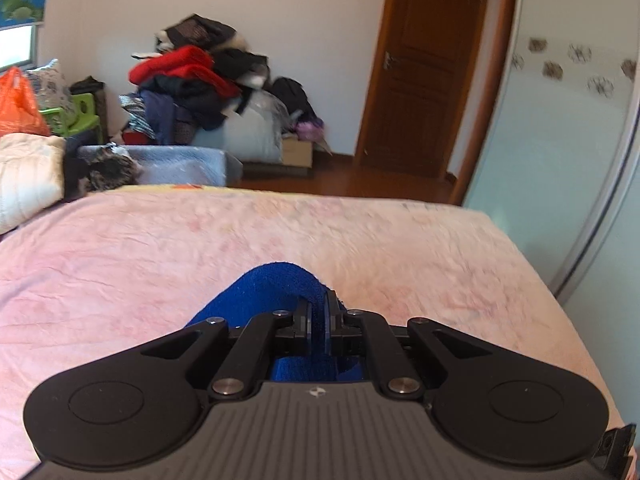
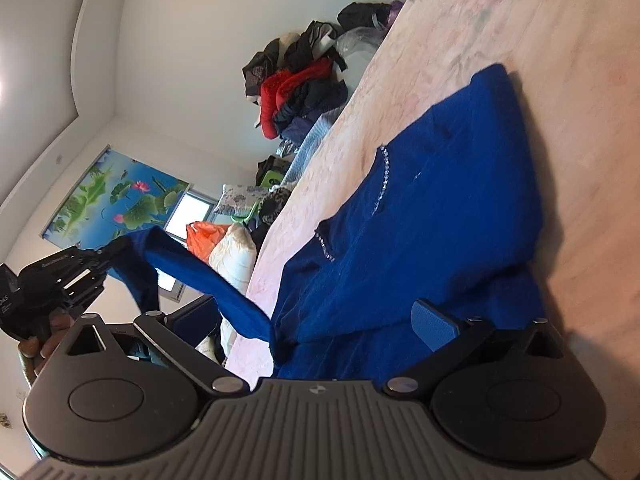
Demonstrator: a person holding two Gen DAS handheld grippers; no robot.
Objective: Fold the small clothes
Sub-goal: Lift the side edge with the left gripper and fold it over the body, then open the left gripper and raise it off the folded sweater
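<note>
Item: royal-blue knitted garment (image 2: 420,216) with a line of small silver studs, lying spread on the pink crinkled bed sheet (image 1: 160,248). Most of its body rests flat on the sheet; one long blue part is lifted clear of the bed and runs up to the left gripper (image 1: 319,316).

Left gripper — black two-finger tool, jaws pressed together on a fold of the blue knit, which bulges up in front of the tips and shows again below them. In the right wrist view the same tool (image 2: 105,254) sits at the far left, held in a person's hand (image 2: 40,344), with the cloth hanging from its tips.

Right gripper (image 2: 304,326) — jaws spread wide over the near edge of the garment; the blue-padded finger (image 2: 434,322) is just above the knit, nothing clamped.

Surroundings (beyond the bed): heap of dark and red clothes (image 1: 192,80) against the white wall, brown wooden door (image 1: 428,64), orange plastic bag (image 1: 18,104), white quilted bedding (image 1: 26,176).
</note>
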